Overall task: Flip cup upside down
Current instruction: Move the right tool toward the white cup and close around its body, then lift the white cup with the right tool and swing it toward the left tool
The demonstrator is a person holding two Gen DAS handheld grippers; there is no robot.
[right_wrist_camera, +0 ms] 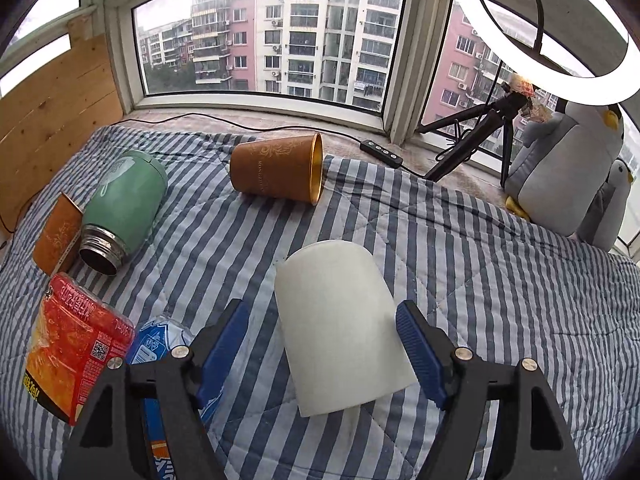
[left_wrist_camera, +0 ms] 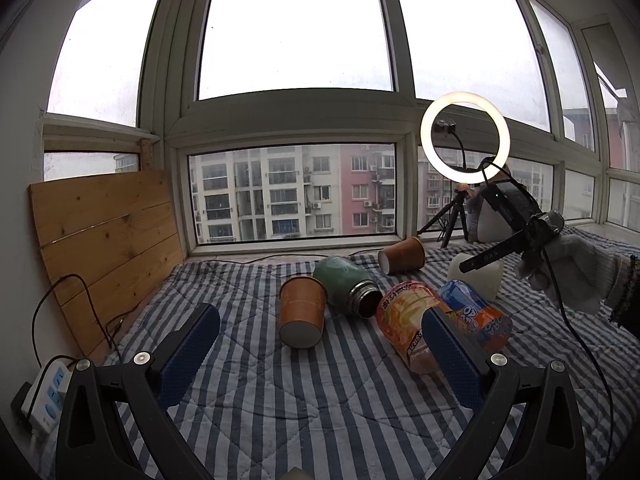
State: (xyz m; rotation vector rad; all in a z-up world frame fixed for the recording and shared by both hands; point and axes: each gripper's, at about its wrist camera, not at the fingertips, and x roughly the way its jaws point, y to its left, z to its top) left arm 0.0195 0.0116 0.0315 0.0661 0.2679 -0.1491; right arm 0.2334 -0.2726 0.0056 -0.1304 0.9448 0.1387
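A white cup (right_wrist_camera: 344, 328) lies between the open fingers of my right gripper (right_wrist_camera: 326, 344) on the striped quilt; the blue pads stand apart from its sides. It shows in the left wrist view (left_wrist_camera: 476, 278) behind the right gripper's finger. A brown paper cup (left_wrist_camera: 302, 316) stands upside down ahead of my open, empty left gripper (left_wrist_camera: 320, 344). A second brown cup (right_wrist_camera: 280, 174) lies on its side near the window; it also shows in the left wrist view (left_wrist_camera: 402, 255).
A green flask (left_wrist_camera: 348, 286) lies open-mouthed on the quilt (left_wrist_camera: 260, 400). Beside it lie an orange bottle (left_wrist_camera: 412, 324) and a blue-orange bottle (left_wrist_camera: 476, 318). A ring light (left_wrist_camera: 465, 138) on a tripod and a plush penguin (right_wrist_camera: 568, 172) stand at the right. A power strip (left_wrist_camera: 46, 396) lies left.
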